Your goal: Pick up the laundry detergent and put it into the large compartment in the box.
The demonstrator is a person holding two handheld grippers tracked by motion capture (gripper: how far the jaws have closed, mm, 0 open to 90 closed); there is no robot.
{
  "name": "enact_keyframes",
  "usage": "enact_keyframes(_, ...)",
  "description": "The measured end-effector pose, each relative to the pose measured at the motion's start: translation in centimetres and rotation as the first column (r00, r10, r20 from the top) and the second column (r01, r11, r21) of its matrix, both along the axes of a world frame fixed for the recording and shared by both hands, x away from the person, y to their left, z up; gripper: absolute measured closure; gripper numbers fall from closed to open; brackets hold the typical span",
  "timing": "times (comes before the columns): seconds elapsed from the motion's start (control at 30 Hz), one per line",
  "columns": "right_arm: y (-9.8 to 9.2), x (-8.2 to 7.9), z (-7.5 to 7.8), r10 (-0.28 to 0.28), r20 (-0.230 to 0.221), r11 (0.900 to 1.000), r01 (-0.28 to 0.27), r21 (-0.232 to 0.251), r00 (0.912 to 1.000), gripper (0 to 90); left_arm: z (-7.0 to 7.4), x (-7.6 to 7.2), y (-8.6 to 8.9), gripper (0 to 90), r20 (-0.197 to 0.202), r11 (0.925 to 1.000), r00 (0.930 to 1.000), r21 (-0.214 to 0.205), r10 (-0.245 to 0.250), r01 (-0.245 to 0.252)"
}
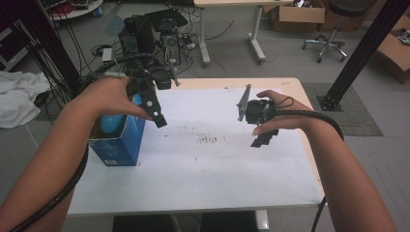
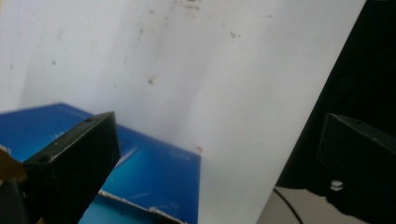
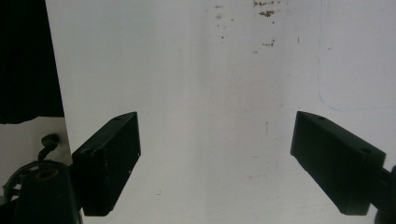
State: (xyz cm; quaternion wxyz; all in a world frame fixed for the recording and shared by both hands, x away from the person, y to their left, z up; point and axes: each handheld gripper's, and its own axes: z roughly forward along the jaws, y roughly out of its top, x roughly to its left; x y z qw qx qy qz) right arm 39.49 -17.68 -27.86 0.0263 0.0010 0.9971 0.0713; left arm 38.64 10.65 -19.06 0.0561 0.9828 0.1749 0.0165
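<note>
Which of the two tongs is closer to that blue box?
Left. The left tongs hang open just above the blue box at its right edge; the right tongs, also open, are far across the white table.

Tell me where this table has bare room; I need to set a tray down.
Free: the white table top between the blue box and the right edge, and the near strip along the front edge. Crowded: the left edge, where the box stands under the open left gripper. The open right gripper hovers over the right side.
</note>
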Motion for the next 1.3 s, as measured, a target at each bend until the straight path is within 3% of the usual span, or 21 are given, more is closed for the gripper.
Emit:
enact_keyframes(0.07,0.1,0.0,0.1,-0.001,0.002,1.0000,0.001,0.001,1.0000,16.1,-0.3,-0.1,-0.4,0.1,-0.018,0.9988,0.9986,0.002,-0.049,0.049)
enact_keyframes(0.13,0.0,0.1,0.1,-0.003,0.002,1.0000,0.003,0.001,1.0000,16.1,-0.7,-0.4,-0.8,0.1,-0.009,0.9941,0.9941,0.007,-0.108,0.108)
enact_keyframes(0.43,-0.2,0.4,0.1,-0.005,-0.002,1.0000,0.005,0.000,1.0000,16.1,-1.6,-1.0,-1.9,0.1,-0.051,0.9706,0.9698,0.021,-0.238,0.240)
enact_keyframes(0.7,-0.5,0.3,0.1,-0.010,0.000,0.9999,0.010,0.010,1.0000,16.1,-1.8,-1.1,-2.3,0.1,-0.055,0.9674,0.9670,0.034,-0.249,0.251)
enact_keyframes(0.9,-0.6,0.2,-0.1,-0.006,-0.002,1.0000,0.006,0.006,1.0000,16.1,-2.1,-1.2,-2.4,0.1,-0.056,0.9683,0.9672,0.016,-0.248,0.249)
enact_keyframes(1.1,-0.4,0.3,-0.1,-0.011,-0.003,0.9999,0.011,0.006,0.9999,16.1,-2.1,-1.2,-2.4,0.1,-0.049,0.9642,0.9632,0.012,-0.264,0.265)
enact_keyframes(1.3,-0.3,0.4,-0.2,-0.013,-0.003,0.9999,0.013,0.000,0.9999,16.1,-2.3,-1.0,-2.3,0.1,-0.051,0.9657,0.9646,0.011,-0.259,0.259)
